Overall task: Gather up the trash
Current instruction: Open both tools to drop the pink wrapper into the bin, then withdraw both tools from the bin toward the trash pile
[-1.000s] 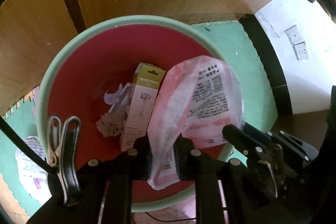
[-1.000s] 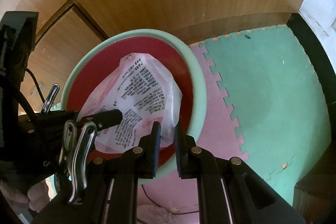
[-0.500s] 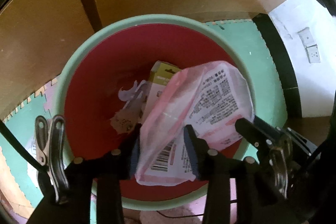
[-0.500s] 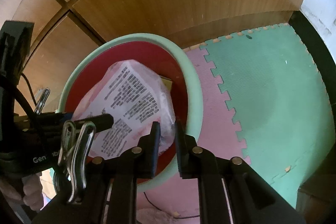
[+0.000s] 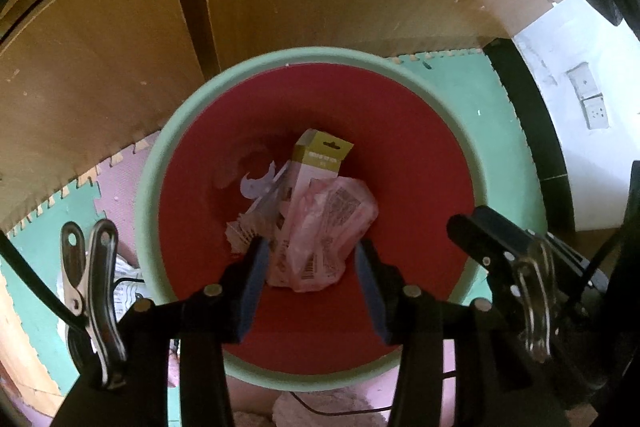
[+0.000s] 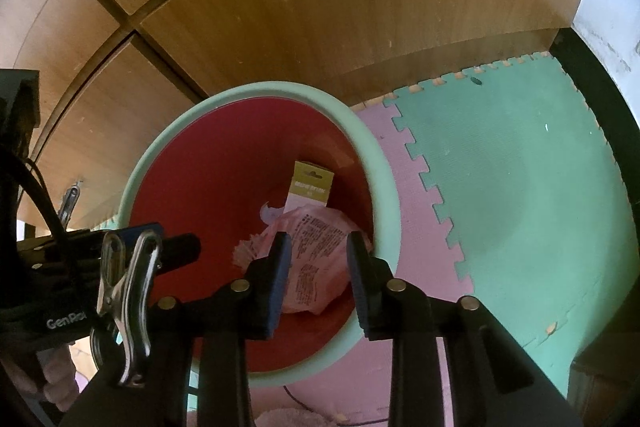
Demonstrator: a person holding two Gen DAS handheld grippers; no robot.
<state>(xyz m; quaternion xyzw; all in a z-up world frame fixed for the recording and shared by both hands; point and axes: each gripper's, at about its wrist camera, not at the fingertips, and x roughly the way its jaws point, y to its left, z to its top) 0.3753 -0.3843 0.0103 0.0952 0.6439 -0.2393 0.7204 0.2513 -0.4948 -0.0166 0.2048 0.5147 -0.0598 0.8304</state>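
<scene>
A mint-green rim (image 5: 152,163) and a red inside are shown on the bin. A pink bag (image 5: 320,227) printed with black text is seen beside an olive-and-white box (image 5: 320,157). The floor mat (image 6: 520,187) is tiled in green and pink.

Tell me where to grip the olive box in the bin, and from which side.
Grip the box across its narrow top end, coming straight down through the bin mouth. It leans upright with that end uppermost and clear; its lower half is buried under the pink bag and scraps.

Crumpled pink printed bag (image 5: 320,239) lying in red bin (image 5: 420,131), atop olive-topped box (image 5: 318,157)
</scene>
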